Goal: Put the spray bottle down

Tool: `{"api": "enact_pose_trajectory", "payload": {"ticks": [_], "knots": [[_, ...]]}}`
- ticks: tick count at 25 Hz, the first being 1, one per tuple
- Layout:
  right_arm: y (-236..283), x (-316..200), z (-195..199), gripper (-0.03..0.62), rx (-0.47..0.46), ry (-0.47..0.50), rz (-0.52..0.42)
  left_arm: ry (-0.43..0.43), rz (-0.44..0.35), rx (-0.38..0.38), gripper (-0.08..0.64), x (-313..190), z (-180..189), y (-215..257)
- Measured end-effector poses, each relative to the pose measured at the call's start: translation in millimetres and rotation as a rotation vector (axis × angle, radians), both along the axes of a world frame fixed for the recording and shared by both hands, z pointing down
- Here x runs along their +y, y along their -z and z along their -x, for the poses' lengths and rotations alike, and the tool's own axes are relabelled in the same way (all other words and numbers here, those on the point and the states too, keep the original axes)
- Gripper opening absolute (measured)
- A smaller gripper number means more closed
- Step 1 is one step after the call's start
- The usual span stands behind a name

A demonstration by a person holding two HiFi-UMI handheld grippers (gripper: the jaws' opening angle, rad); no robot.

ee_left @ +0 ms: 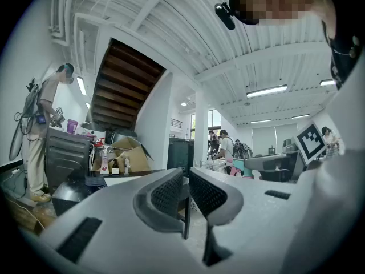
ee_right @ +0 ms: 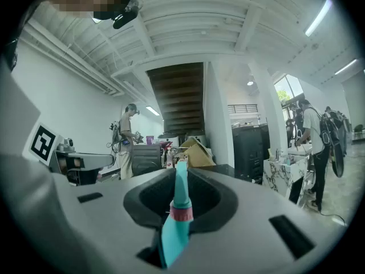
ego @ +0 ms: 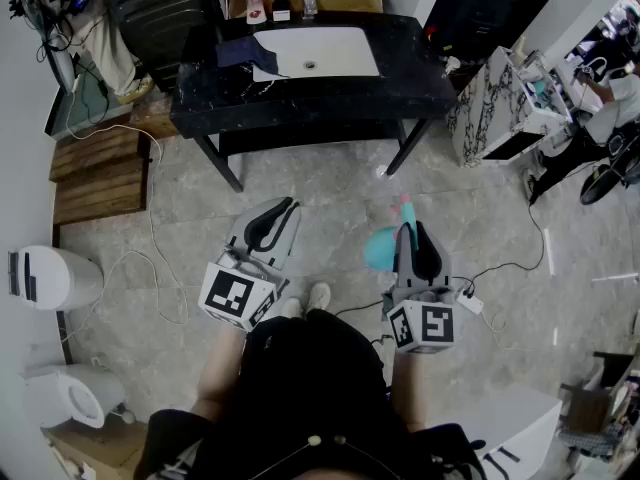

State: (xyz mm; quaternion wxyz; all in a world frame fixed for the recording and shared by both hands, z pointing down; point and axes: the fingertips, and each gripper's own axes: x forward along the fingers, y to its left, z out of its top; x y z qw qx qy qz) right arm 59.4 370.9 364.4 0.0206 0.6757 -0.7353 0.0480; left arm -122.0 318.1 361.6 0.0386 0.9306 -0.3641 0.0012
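**Holding the spray bottle over open floor, short of the bench**

On the left, the left gripper point(ego: 283, 211) points level with its jaws drawn almost together and nothing between them, so it gives the load no support.

To its right, the teal spray bottle point(ego: 381, 250) is in the air above the stone floor point(ego: 330, 183), well apart from the black bench point(ego: 400, 88) ahead. The right gripper point(ego: 415, 240) has its jaws clamped on the bottle's slim neck. The nozzle pokes forward between them and the round body hangs off to one side.

That is the weak point: a narrow hold on an off-centre weight. A quick swing could let the bottle twist or slide in the pads. If the jaws loosen here, it probably falls to the floor.

At the bench, a tilted release would likely tip it over — possibly into the white sink point(ego: 320, 53).
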Motion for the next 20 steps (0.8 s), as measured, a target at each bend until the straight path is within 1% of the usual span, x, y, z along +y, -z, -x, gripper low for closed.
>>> {"api": "enact_pose_trajectory", "payload": {"ticks": [11,15,20], "knots": [[-4.2,-14.7,-13.1,0.066,-0.004,0.0,0.005,-0.004,0.0,-0.003,0.041,-15.0,-14.5,-3.6],[-5.2,-22.0,-19.0,0.067,-0.022,0.014,-0.006,-0.004,-0.001,-0.003,0.041,-21.2,-22.4,-7.5],[-3.1,-30.0,-21.8,0.066,0.008,0.041,-0.031,0.009,-0.002,0.036,0.041,-31.0,-25.4,-7.1]]}}
